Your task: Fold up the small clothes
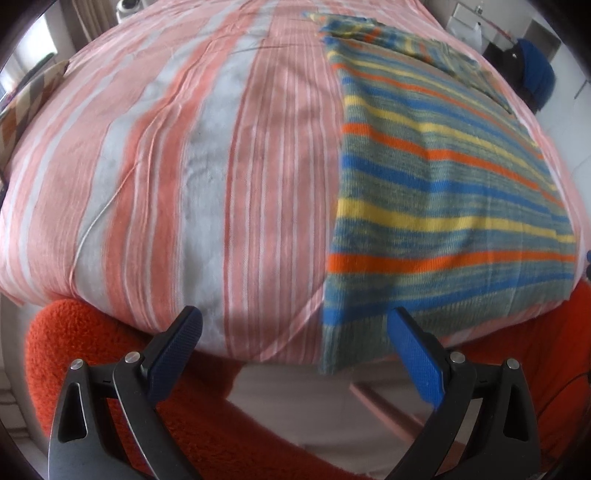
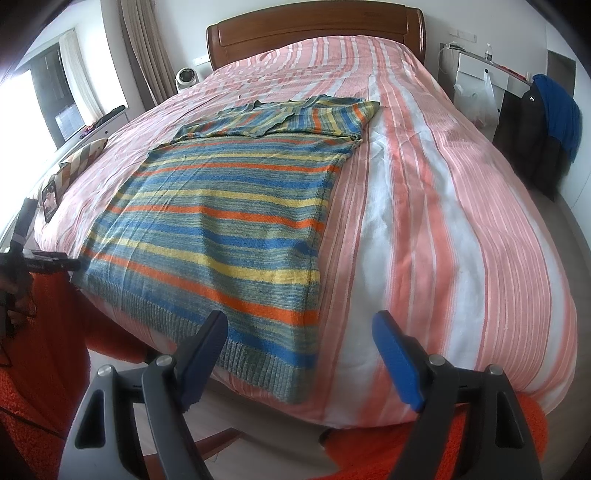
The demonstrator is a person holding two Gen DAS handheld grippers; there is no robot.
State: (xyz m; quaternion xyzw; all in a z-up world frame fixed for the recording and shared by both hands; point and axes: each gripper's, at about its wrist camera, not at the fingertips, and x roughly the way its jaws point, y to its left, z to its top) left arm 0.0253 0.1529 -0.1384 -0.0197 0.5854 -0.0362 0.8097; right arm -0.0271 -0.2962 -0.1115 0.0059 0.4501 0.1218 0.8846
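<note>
A striped knit sweater (image 2: pixel 221 221), in blue, yellow, orange and grey-green, lies flat on the bed with its hem at the near edge and its sleeves folded in across the top. It also shows in the left wrist view (image 1: pixel 443 192) on the right. My left gripper (image 1: pixel 295 336) is open and empty, just off the bed's near edge, at the sweater's near left corner. My right gripper (image 2: pixel 299 339) is open and empty, just off the near edge by the sweater's near right corner.
The bed has a pink and white striped cover (image 2: pixel 443 206) and a wooden headboard (image 2: pixel 314 33). A patterned cushion (image 2: pixel 79 160) and a phone (image 2: pixel 50 197) lie at the left side. A chair with dark and blue clothes (image 2: pixel 546 122) stands right.
</note>
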